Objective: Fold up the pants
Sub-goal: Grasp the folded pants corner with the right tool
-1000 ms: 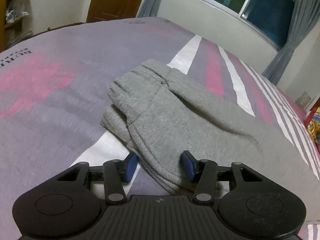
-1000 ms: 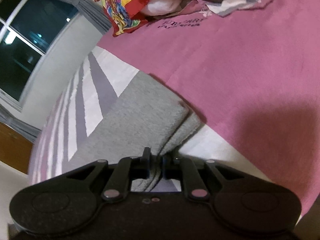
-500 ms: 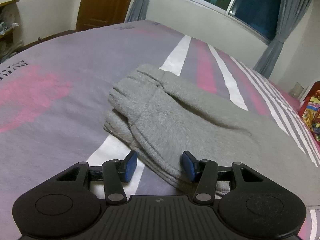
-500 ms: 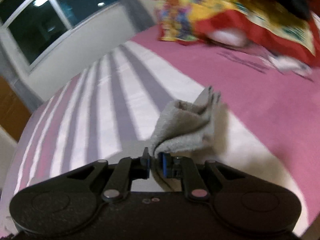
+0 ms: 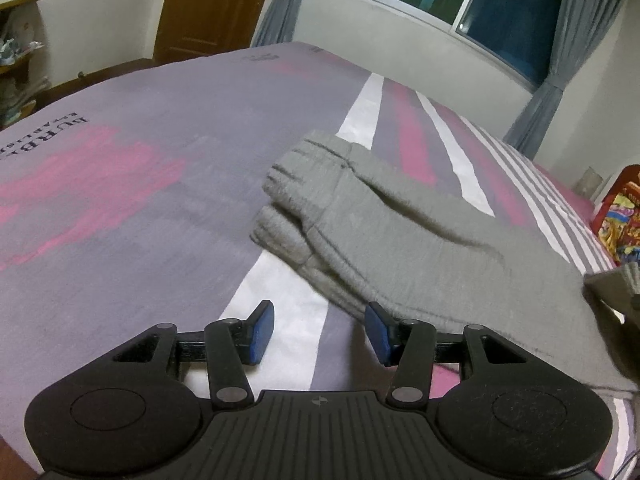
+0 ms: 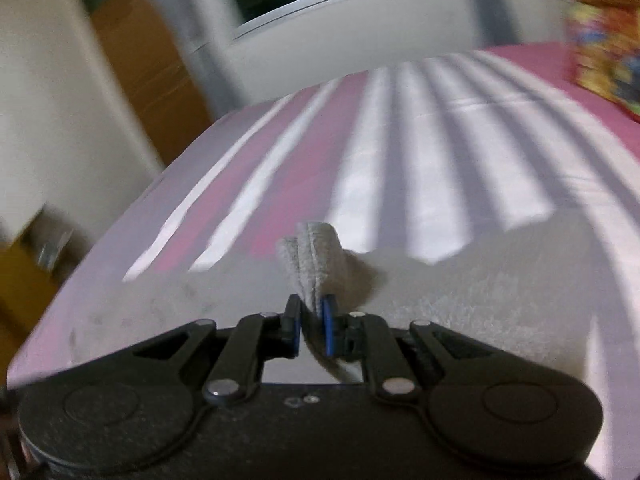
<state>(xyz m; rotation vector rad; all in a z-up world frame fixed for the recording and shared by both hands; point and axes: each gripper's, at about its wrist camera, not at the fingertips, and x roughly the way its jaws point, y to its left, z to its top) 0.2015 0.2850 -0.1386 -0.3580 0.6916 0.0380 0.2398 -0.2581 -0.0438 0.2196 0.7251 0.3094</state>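
Grey pants point(image 5: 392, 236) lie across a bed point(image 5: 132, 184) whose cover has purple, pink and white stripes. The left wrist view shows most of the garment: its bunched waistband end sits near the middle of the bed, and the legs run off toward the right edge of the picture. The left gripper point(image 5: 318, 334) hangs low over the near edge of the pants with its blue pads standing apart; only bed cover shows between them, and the cloth edge lies just beside the right-hand pad. A brown door point(image 5: 208, 4) and a dark window point(image 5: 472, 4) with grey curtains stand behind.

The right wrist view, blurred, shows what the left cannot: the right gripper point(image 6: 311, 326) is clamped on a folded end of the pants point(image 6: 310, 256), which stands up above the pads while the rest of the grey cloth spreads below. A colourful cloth point(image 6: 604, 36) lies at the far right.
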